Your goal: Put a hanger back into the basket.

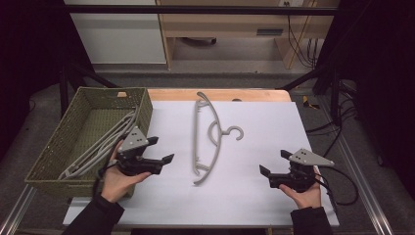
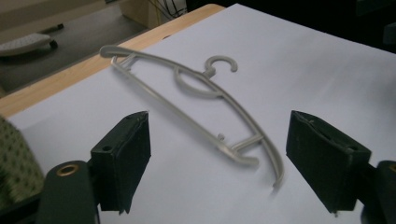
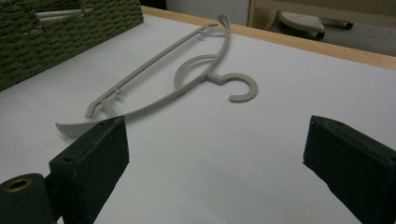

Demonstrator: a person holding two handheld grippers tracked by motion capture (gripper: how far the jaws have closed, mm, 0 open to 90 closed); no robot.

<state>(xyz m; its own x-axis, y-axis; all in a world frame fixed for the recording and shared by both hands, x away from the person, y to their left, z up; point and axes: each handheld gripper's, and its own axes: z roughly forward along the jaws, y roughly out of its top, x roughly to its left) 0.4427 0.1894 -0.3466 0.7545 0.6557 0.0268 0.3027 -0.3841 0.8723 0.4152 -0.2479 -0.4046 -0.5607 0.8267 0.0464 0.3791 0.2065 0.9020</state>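
A grey plastic hanger (image 1: pixel 208 137) lies flat on the white sheet, its hook toward the right. In the left gripper view the hanger (image 2: pixel 205 100) lies just beyond the open jaws. My left gripper (image 1: pixel 163 150) hovers beside the basket, left of the hanger, open with nothing between its pads. My right gripper (image 1: pixel 275 162) rests at the sheet's right side, open and empty. The right gripper view has the hanger (image 3: pixel 187 77) lying ahead of the jaws. More grey hangers (image 1: pixel 100 142) lie inside the woven basket (image 1: pixel 54 147).
The green woven basket (image 3: pixel 56 32) stands at the table's left edge. A white sheet (image 1: pixel 254 132) covers most of the wooden table (image 1: pixel 220 94). Cables (image 1: pixel 337 186) trail off the right side. Cabinets and a dark frame stand beyond the table.
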